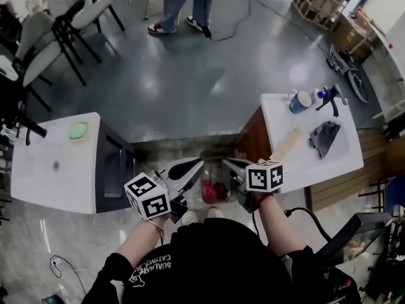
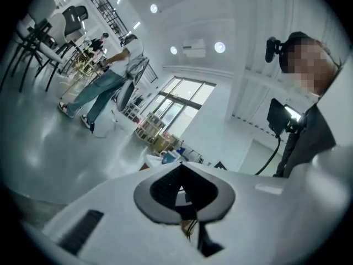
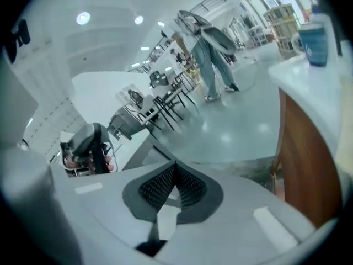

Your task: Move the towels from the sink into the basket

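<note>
**Head view only.** A dark grey crumpled cloth [image 1: 326, 138] lies on the white right-hand surface [image 1: 345, 160], well apart from both tongs. Whether it is a towel cannot be told.

A blue mug [image 1: 300, 101] stands near it on the same surface and reappears in the right gripper view [image 3: 315, 43]; its contents are not visible. The white left-hand surface [image 1: 44, 182] carries a pale green sponge [image 1: 78, 130]. On the floor between the two surfaces lies a red-and-pink object [image 1: 212, 190], too small to identify.

**Tongs.** The left tongs [image 1: 197, 164] and right tongs [image 1: 226, 164] are held side by side above that gap, tips near each other.
- The left gripper view shows the left tongs [image 2: 180, 167] closed pad to pad, with nothing between them.
- The right gripper view shows the right tongs [image 3: 175, 167] closed likewise, also empty.

**Both gripper views.** A person in blue jeans [image 2: 102, 87] is on the grey floor beyond.
</note>
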`<state>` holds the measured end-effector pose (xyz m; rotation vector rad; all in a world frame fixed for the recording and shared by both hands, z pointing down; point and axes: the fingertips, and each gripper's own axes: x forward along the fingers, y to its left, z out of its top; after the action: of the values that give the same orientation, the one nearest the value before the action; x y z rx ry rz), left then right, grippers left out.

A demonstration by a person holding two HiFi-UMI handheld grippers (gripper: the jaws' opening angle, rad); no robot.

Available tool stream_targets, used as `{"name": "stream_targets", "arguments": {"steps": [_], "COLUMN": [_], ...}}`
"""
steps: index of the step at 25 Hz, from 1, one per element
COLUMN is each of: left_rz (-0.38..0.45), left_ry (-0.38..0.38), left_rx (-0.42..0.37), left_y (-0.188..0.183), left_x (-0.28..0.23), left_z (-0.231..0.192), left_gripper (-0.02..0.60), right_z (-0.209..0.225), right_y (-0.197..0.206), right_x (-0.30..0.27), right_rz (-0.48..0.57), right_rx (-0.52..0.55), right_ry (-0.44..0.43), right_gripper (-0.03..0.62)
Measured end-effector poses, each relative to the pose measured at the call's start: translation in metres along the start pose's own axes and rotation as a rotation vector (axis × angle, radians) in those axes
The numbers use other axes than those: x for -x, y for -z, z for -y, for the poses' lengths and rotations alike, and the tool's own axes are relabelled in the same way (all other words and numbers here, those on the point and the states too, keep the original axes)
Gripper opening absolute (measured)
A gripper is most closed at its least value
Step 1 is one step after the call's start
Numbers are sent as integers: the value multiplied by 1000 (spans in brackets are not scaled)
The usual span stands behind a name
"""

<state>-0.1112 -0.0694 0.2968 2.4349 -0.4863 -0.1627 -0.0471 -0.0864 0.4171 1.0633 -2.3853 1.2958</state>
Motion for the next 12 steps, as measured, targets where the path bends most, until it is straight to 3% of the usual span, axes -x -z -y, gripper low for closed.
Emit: {"name": "stream_targets", "arguments": {"steps": [4,7,10,12], "left_rz": [124,180,200,196], "left_ry": [45,56,73,92], "left_rx": [-80,-183,-297,-328], "left_y": [-57,-89,-106,-109], "left_x": [14,23,28,25], "left_z": [42,65,82,89], "left_gripper": [-2,-2,-2,-3], "right_z": [-57,-99,-134,-142], "right_y": [-66,-100,-119,-125], "right_x": [50,82,103,109], "right_rz": [237,372,447,457], "right_rx": [114,241,374,426], "right_ry": [-3,-12,-17,0], "right_gripper": [6,6,6,6]}}
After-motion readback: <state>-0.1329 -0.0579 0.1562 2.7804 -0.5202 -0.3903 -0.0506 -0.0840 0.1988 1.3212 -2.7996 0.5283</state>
